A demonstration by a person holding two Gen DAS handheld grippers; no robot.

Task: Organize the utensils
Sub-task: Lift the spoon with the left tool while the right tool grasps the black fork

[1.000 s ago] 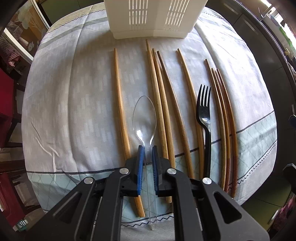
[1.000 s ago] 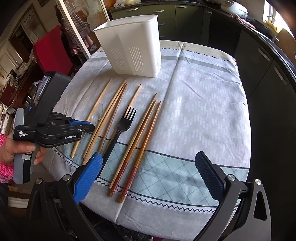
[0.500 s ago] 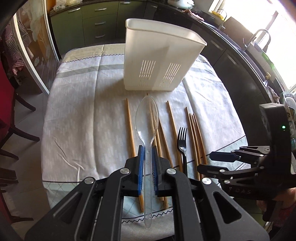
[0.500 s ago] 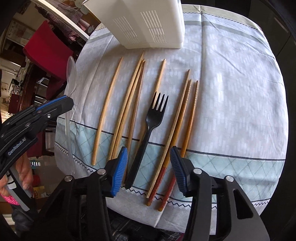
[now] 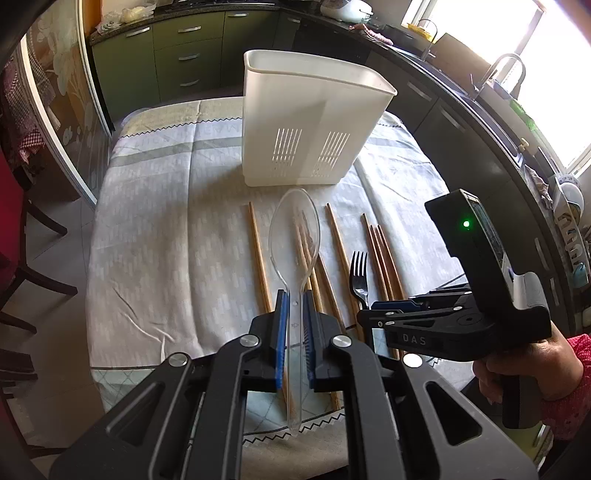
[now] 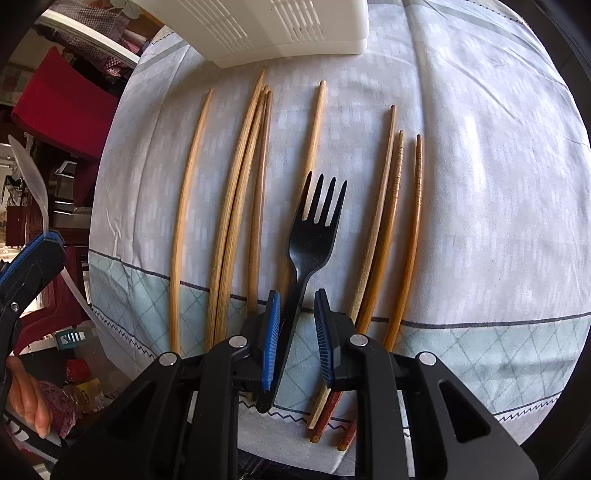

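My left gripper (image 5: 294,295) is shut on a clear plastic spoon (image 5: 294,229) and holds it in the air above the table, bowl pointing toward the white slotted utensil holder (image 5: 310,122). The spoon also shows at the left edge of the right wrist view (image 6: 31,173). My right gripper (image 6: 295,299) is low over the table, its jaws narrowed around the handle of a black plastic fork (image 6: 314,236) that lies on the cloth; a small gap shows at the right pad. Several wooden chopsticks (image 6: 236,192) lie on both sides of the fork.
The table wears a pale patterned cloth (image 6: 480,184) with a green border at the near edge. The holder stands at the far middle of the table, its base also showing in the right wrist view (image 6: 288,33). Dark chairs (image 5: 22,258) stand on the left, kitchen cabinets (image 5: 177,55) behind.
My left gripper has lifted the spoon off the cloth and raised it. My right gripper has come down over the fork and narrowed its jaws around the handle.
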